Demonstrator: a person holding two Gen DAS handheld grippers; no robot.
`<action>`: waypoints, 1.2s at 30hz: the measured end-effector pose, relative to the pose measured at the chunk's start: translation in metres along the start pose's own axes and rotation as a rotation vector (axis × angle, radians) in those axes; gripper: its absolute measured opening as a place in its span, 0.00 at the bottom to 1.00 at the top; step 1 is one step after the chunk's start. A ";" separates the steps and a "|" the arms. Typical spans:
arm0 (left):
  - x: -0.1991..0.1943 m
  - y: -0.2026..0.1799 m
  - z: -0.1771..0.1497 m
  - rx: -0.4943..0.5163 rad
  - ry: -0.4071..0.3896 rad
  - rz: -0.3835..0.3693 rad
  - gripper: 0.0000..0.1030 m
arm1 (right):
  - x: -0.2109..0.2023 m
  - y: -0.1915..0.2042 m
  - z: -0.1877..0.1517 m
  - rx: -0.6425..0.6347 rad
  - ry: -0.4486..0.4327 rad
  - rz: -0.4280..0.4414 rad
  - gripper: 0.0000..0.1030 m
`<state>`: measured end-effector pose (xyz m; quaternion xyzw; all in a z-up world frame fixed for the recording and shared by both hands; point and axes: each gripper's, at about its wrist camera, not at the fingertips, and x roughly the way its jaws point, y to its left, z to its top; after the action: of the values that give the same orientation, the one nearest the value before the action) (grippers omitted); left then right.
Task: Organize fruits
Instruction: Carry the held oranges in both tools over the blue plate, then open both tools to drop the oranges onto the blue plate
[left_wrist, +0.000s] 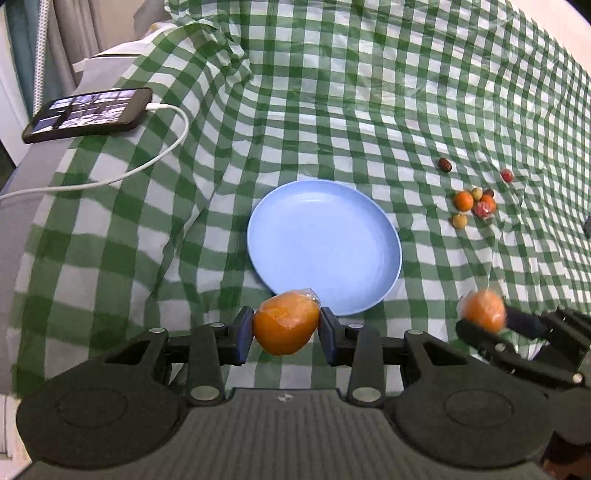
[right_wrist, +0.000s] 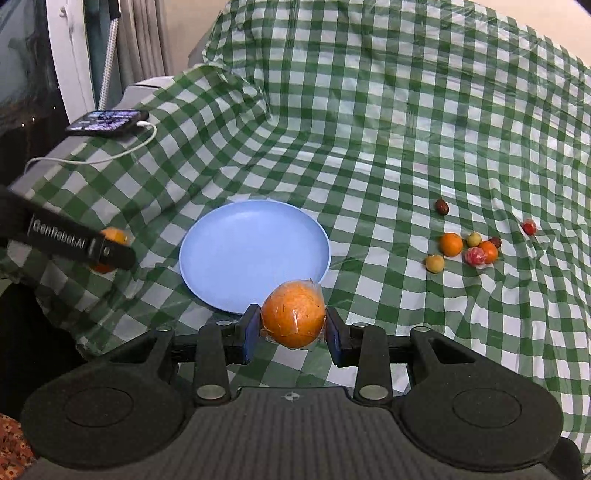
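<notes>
Left wrist view: left hand-held gripper (left_wrist: 286, 330) is clamped on a plastic-wrapped orange (left_wrist: 286, 322), pads pressing both sides, held just off the near rim of the blue plate (left_wrist: 321, 243). The orange's underside overlaps the gripper body, so its lower edge is hard to trace.

Right hand-held gripper (right_wrist: 293, 326) grips a second wrapped orange (right_wrist: 293, 314), also at the plate's near rim. In the left view this gripper shows at the right edge, blurred, fingers partly cut off.

Right wrist view shows the left gripper from the side at the left edge; its finger covers most of the orange it holds.

Plate is bare, resting on the green checked cloth (left_wrist: 369, 110) over the bench.

Loose fruit cluster (right_wrist: 465, 251) lies well right of the plate: small oranges, yellowish rounds, a wrapped red piece; kinds too small to identify. One dark fruit (right_wrist: 441, 206) and one red fruit (right_wrist: 529, 226) sit apart.

Phone (left_wrist: 88, 114) with white cable (left_wrist: 162, 155) lies at the far left edge.
</notes>
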<state>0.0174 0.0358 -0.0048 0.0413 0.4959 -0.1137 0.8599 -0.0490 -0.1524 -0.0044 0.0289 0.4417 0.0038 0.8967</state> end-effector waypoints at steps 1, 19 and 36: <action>0.003 0.000 0.003 0.000 0.001 -0.003 0.40 | 0.003 0.000 0.001 -0.003 0.003 -0.003 0.37; 0.094 -0.015 0.057 0.069 0.051 0.008 0.40 | 0.092 0.004 0.029 -0.045 0.067 0.013 0.37; 0.125 -0.006 0.068 0.059 -0.002 -0.002 1.00 | 0.139 0.009 0.042 -0.109 0.124 0.013 0.86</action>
<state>0.1334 -0.0019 -0.0785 0.0659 0.4914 -0.1292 0.8588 0.0690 -0.1405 -0.0889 -0.0175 0.4954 0.0356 0.8678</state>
